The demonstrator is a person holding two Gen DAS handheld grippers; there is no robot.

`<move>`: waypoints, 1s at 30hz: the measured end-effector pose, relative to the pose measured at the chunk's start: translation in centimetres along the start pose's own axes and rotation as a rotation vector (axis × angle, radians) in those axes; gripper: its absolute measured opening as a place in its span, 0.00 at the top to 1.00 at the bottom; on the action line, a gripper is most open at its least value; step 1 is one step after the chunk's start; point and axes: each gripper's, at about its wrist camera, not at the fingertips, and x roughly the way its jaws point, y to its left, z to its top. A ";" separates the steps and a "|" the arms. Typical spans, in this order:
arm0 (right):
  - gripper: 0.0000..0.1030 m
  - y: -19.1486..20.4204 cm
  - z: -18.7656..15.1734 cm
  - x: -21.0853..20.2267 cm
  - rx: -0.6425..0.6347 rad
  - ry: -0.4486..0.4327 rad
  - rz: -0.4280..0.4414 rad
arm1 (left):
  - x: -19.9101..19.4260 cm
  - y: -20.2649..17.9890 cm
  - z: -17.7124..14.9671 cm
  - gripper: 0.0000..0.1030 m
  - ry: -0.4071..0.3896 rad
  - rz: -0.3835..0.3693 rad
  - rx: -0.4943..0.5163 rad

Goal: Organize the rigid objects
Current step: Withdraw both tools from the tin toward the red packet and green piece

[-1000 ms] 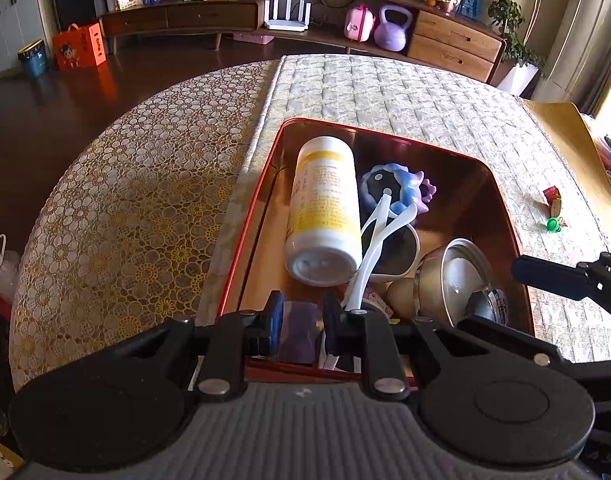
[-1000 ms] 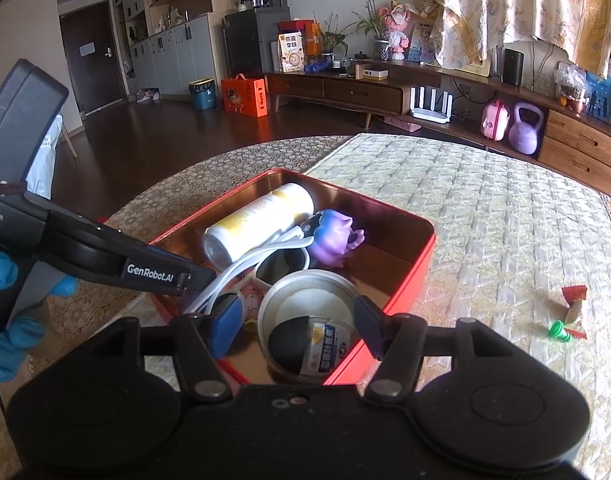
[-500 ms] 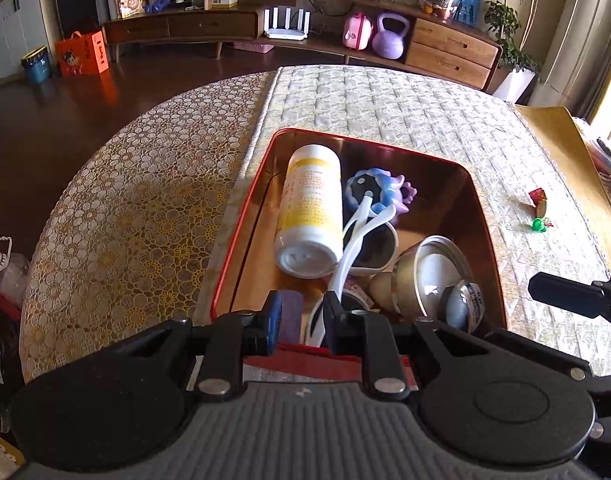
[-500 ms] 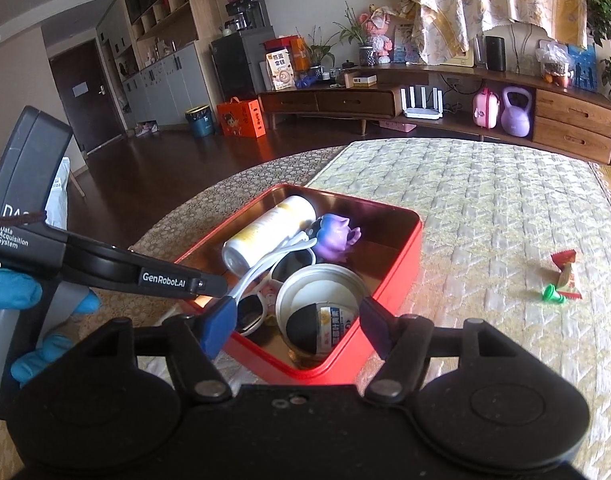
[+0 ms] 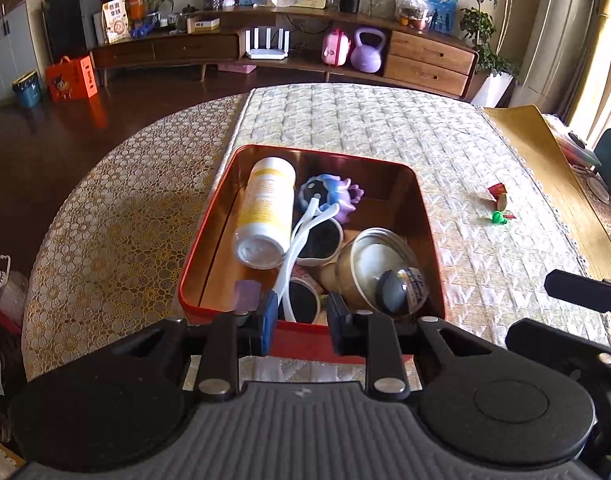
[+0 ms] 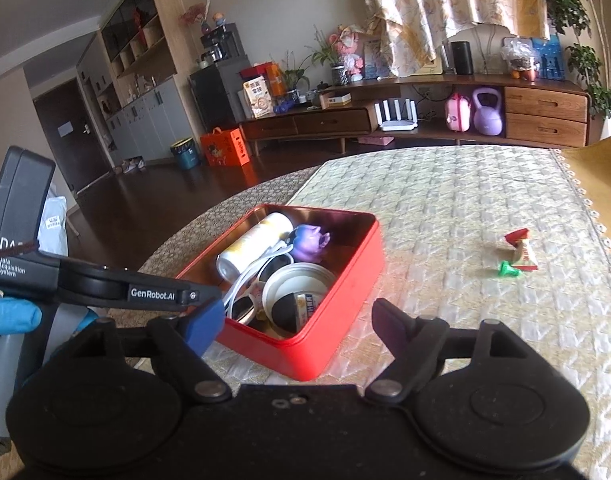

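A red tin box (image 5: 209, 220) (image 6: 345, 292) sits on the table and holds a white-and-yellow bottle (image 5: 265, 208) (image 6: 249, 248), a purple toy (image 5: 333, 194) (image 6: 307, 242), white sunglasses (image 5: 305, 240) (image 6: 245, 296) and a glass jar (image 5: 381, 268) (image 6: 297, 292). My left gripper (image 5: 301, 320) hovers at the box's near rim, jaws slightly apart and empty. My right gripper (image 6: 297, 328) is open and empty, back from the box's near corner.
A small wrapped candy and a green piece (image 5: 499, 210) (image 6: 515, 256) lie on the cloth right of the box. The left gripper's body (image 6: 105, 288) crosses the right wrist view at left. A sideboard (image 5: 265, 48) stands beyond the table.
Both grippers have pulled back and up from the box. The left gripper's jaws have opened a little. Everything in the box has stayed put.
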 end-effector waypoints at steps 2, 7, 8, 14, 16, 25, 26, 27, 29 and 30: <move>0.18 -0.3 -0.1 -1.0 0.004 -0.017 -0.015 | -0.6 -0.8 -0.2 0.75 -0.018 0.001 0.015; 0.14 -1.0 -0.6 -2.8 0.016 -0.038 -0.056 | -1.8 -3.1 -0.7 0.75 -0.054 -0.004 0.046; 0.13 -1.2 -0.8 -3.2 0.020 -0.042 -0.067 | -2.1 -3.6 -0.8 0.75 -0.059 -0.007 0.048; 0.07 -2.5 -1.4 -5.3 0.038 -0.063 -0.120 | -3.1 -6.6 -1.2 0.75 -0.082 -0.039 0.085; 0.07 -3.1 -1.6 -5.9 0.048 -0.071 -0.135 | -3.3 -7.7 -1.3 0.75 -0.091 -0.040 0.102; 0.06 -6.2 -1.7 -7.7 0.068 -0.093 -0.213 | -3.1 -11.9 -1.3 0.75 -0.096 -0.078 0.137; 0.06 -6.6 -1.7 -7.7 0.063 -0.093 -0.220 | -3.0 -12.2 -1.2 0.75 -0.095 -0.084 0.139; 0.06 -7.0 -1.6 -7.8 0.058 -0.094 -0.228 | -2.8 -12.7 -1.2 0.72 -0.094 -0.090 0.143; 0.06 -7.9 -1.2 -7.9 0.049 -0.090 -0.238 | -2.3 -13.6 -1.1 0.55 -0.094 -0.093 0.154; 0.06 -8.5 -0.9 -7.8 0.044 -0.089 -0.244 | -2.1 -14.0 -1.1 0.34 -0.100 -0.094 0.159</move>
